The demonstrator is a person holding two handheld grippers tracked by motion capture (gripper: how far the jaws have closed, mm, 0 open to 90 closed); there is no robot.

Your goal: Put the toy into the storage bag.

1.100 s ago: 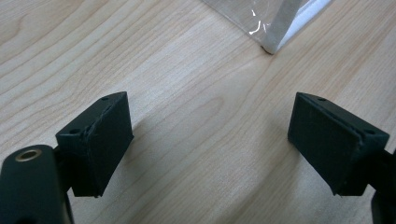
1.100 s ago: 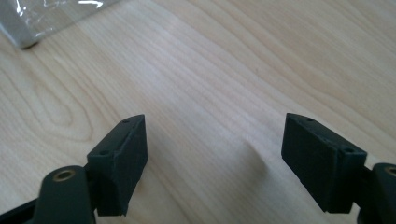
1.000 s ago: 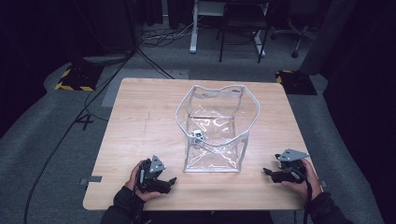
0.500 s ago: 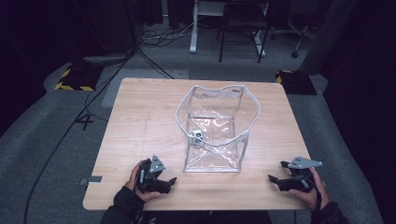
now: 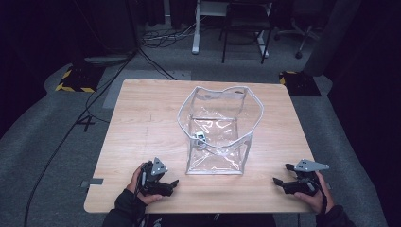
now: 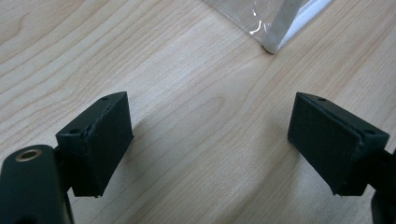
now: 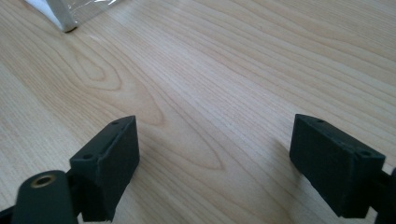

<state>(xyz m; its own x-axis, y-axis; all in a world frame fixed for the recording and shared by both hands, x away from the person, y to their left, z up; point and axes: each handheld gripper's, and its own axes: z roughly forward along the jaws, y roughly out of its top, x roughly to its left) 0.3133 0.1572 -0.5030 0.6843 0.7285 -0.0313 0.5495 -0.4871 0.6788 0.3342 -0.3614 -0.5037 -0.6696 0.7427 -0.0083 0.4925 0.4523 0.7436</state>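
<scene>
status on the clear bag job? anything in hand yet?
Done: the clear zip bag stands upright mid-table with its top gaping open and the zipper pull at the near rim. In hand: nothing. The left gripper and right gripper rest low at the near edge of the table, apart from the bag, jaws open over bare wood. Left: any handling of the bag; neither gripper touches it.

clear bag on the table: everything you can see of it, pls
The clear plastic bag is a boxy, see-through pouch with white trim along its edges and a white zipper band around its top, which gapes open and sags. A small zipper pull hangs at the near left of the rim. It stands upright near the middle of the wooden table, looks empty, and nothing but the table touches it.
</scene>
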